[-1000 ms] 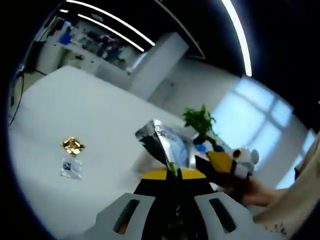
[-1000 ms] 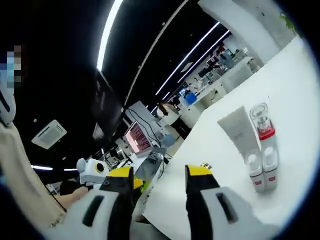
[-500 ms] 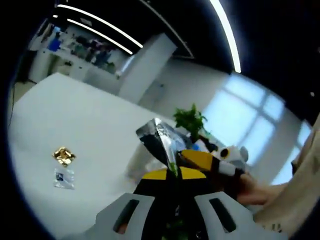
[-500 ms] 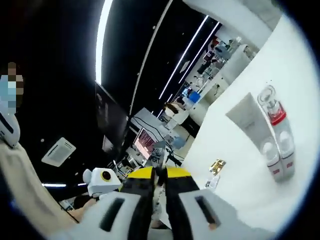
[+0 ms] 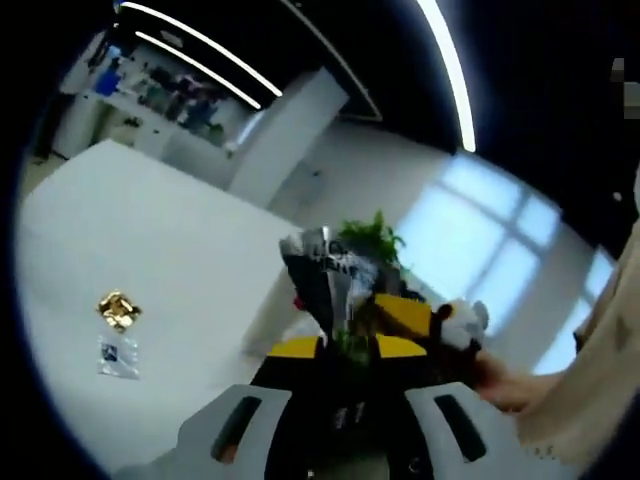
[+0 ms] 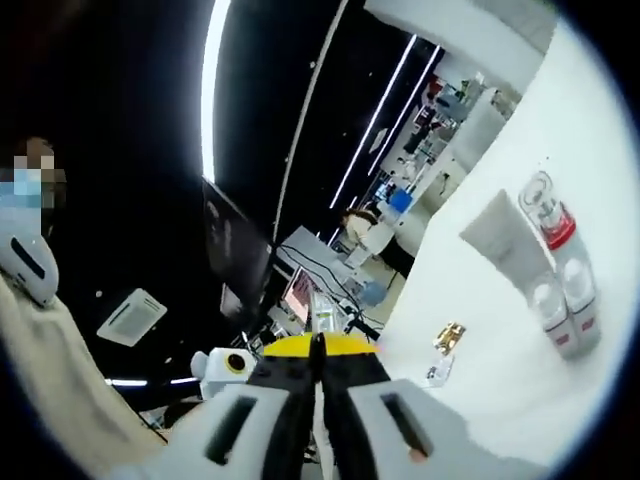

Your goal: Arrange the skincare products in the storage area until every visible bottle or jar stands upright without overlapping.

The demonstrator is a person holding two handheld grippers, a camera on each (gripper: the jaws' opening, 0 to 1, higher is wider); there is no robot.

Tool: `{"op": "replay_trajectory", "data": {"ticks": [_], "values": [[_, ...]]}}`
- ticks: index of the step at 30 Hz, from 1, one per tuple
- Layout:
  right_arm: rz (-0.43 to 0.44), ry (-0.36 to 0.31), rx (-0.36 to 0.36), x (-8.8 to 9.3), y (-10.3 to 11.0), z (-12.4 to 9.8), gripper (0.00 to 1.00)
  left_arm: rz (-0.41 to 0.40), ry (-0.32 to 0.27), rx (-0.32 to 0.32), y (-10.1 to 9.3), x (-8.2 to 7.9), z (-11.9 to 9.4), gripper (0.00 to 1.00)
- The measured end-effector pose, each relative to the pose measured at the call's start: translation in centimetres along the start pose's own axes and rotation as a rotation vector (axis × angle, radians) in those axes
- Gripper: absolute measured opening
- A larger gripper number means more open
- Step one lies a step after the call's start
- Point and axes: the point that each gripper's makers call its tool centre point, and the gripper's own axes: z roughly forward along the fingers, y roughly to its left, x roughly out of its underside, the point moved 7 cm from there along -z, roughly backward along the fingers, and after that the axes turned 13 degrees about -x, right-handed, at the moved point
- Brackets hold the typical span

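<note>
Two claws meet on one silvery sachet (image 5: 325, 275) in the left gripper view: the left claw (image 5: 345, 350) is clamped on its lower edge with the right claw (image 5: 405, 315) alongside, while a gold packet (image 5: 117, 309) and a clear packet (image 5: 117, 356) lie loose on the white bench (image 5: 150, 230). In the right gripper view, the right claw (image 6: 318, 348) is pinched together on the sachet's thin edge, and a white tube (image 6: 505, 245) and a red-collared bottle (image 6: 556, 240) stand close together on the bench beside two small white bottles (image 6: 560, 305); with the sachet aloft and the packets loose, the arranging looks unfinished.

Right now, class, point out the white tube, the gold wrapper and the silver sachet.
white tube (image 6: 497, 238), right gripper view, on its flat body.
gold wrapper (image 5: 117, 309), left gripper view, on its crumpled middle.
silver sachet (image 5: 325, 275), left gripper view, on its upper face.
</note>
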Motion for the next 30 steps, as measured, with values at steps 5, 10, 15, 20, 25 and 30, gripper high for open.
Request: {"op": "replay_trajectory", "data": {"ticks": [5,10,15,20,25,30], "values": [[0.053,-0.088,-0.022,-1.7,0.4,-0.6,0.01,0.015,0.009,0.024,0.6,-0.6,-0.4,0.50],[0.125,-0.139,-0.053,-2.6,0.9,-0.9,0.01,-0.051,0.002,0.096,0.8,-1.1,-0.6,0.61],[0.152,-0.143,-0.091,-2.7,1.6,-0.7,0.01,-0.005,0.040,0.140,0.7,-1.3,-0.2,0.64],[0.220,-0.131,-0.143,-2.1,2.4,0.3,0.01,-0.120,0.016,0.206,1.1,-2.4,0.3,0.64],[0.221,-0.133,-0.150,-2.0,2.7,0.9,0.01,-0.112,-0.004,0.322,0.4,-3.0,-0.3,0.27],[0.211,-0.166,-0.116,-2.9,1.9,0.5,0.01,-0.213,-0.051,0.414,0.0,-3.5,-1.4,0.02]]}}
